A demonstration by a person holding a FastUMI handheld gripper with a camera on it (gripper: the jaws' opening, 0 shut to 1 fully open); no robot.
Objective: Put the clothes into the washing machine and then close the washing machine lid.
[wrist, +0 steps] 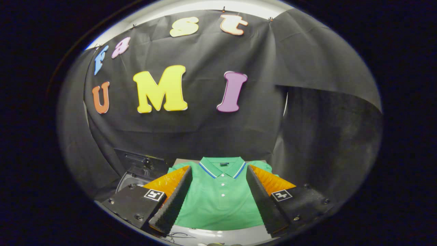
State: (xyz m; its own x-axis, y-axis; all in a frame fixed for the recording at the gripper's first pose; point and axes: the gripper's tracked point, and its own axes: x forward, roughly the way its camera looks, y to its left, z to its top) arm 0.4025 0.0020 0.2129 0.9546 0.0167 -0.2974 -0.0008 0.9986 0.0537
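A green polo shirt (pixel 218 198) with a blue-and-white striped collar lies flat on a table, its collar pointing away from me. My gripper (pixel 218 176) hovers over it, open wide, with the shirt's chest showing between the two black fingers (pixel 174 201). Nothing is held. To the left, beyond the left finger, the washing machine (pixel 131 176) stands with its dark lid (pixel 140 162) raised and part of the drum rim showing.
Black cloth closes the booth behind and to the right. A pale table edge (pixel 218 235) and a thin cable (pixel 177 235) lie just below the shirt's hem, close to me.
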